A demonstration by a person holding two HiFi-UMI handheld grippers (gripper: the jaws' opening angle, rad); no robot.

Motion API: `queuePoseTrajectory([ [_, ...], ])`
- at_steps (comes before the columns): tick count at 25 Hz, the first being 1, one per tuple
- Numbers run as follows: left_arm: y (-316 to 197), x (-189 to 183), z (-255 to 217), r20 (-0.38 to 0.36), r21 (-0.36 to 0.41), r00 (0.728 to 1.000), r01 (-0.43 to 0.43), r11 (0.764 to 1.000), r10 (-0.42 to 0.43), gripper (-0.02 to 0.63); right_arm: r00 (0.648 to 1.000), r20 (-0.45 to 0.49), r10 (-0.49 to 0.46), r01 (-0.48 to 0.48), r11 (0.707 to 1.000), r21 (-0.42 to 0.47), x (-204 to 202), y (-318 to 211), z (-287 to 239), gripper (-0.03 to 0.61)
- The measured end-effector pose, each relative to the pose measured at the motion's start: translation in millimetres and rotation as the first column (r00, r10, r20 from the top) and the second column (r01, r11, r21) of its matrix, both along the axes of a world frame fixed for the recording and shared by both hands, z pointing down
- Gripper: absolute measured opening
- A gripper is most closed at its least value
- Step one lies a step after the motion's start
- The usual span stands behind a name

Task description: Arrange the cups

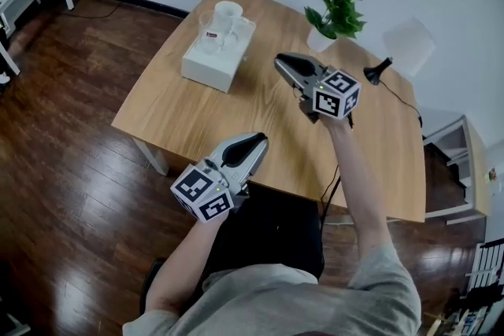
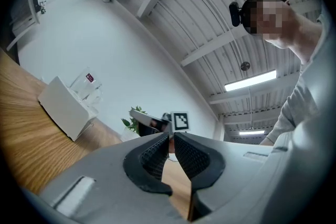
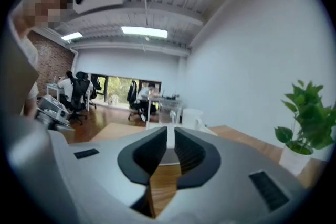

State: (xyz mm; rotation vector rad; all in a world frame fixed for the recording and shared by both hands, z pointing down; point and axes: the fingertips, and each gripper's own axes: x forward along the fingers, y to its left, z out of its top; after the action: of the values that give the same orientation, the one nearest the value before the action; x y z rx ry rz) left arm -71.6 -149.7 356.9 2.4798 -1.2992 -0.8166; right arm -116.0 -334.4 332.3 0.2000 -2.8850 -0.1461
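**Two arms poised, nothing gripped**

The right arm stretches straight out over the desk (image 1: 197,110). The right claw (image 1: 282,60) tips slightly down toward the far-left corner, jaws pressed together with nothing between. The left forearm is bent, and the left claw (image 1: 256,142) sits over the near edge, angled a little upward, also closed and empty. The cups, a white mug (image 1: 228,12) and a clear glass (image 1: 206,24), stand on a white rectangular box (image 1: 211,65) at that corner of the smooth, wood-grained top.
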Motion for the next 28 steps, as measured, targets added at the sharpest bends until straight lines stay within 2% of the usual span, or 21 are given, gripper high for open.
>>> queuePoseTrajectory([
  [2, 0, 3, 1, 0.003, -0.008, 1.000, -0.012, 1.000, 0.012, 0.021, 0.996, 0.089, 0.022, -0.023, 1.000, 0.006, 50, 18, -17, 0.037],
  [6, 2, 20, 3, 0.034, -0.018, 0.998, -0.045, 0.999, 0.046, 0.021, 0.979, 0.114, 0.169, -0.176, 0.983, 0.055, 164, 40, -19, 0.034],
  [8, 4, 33, 4, 0.058, -0.024, 0.996, -0.071, 0.997, 0.072, 0.021, 0.953, 0.148, 0.266, -0.275, 0.960, 0.044, 224, 53, -14, 0.034],
  [10, 5, 46, 6, 0.088, -0.030, 0.991, -0.103, 0.994, 0.106, 0.021, 0.906, 0.208, 0.368, -0.378, 0.926, 0.011, 280, 67, -7, 0.034],
  [12, 5, 55, 9, 0.133, -0.038, 0.981, -0.135, 0.990, 0.139, 0.022, 0.845, 0.282, 0.455, -0.467, 0.884, -0.026, 324, 82, 3, 0.034],
  [15, 4, 63, 14, 0.186, -0.046, 0.966, -0.172, 0.984, 0.178, 0.023, 0.742, 0.406, 0.532, -0.550, 0.831, -0.085, 363, 102, 15, 0.034],
  [17, 0, 76, 19, 0.186, -0.051, 0.965, -0.181, 0.982, 0.188, 0.023, 0.711, 0.448, 0.541, -0.565, 0.820, -0.093, 379, 108, 18, 0.034],
  [19, -6, 88, 26, 0.173, -0.065, 0.968, -0.171, 0.983, 0.180, 0.023, 0.723, 0.437, 0.535, -0.560, 0.824, -0.082, 385, 108, 23, 0.034],
  [24, -23, 91, 32, 0.149, -0.094, 0.975, -0.150, 0.984, 0.163, 0.023, 0.759, 0.389, 0.521, -0.561, 0.828, -0.014, 370, 122, 38, 0.034],
  [27, -24, 94, 29, 0.056, -0.090, 0.982, -0.176, 0.980, 0.181, 0.025, 0.780, 0.348, 0.520, -0.561, 0.828, 0.022, 365, 124, 43, 0.034],
  [28, -22, 96, 29, 0.047, -0.091, 0.980, -0.190, 0.978, 0.195, 0.025, 0.786, 0.335, 0.520, -0.561, 0.827, 0.032, 363, 124, 46, 0.034],
])
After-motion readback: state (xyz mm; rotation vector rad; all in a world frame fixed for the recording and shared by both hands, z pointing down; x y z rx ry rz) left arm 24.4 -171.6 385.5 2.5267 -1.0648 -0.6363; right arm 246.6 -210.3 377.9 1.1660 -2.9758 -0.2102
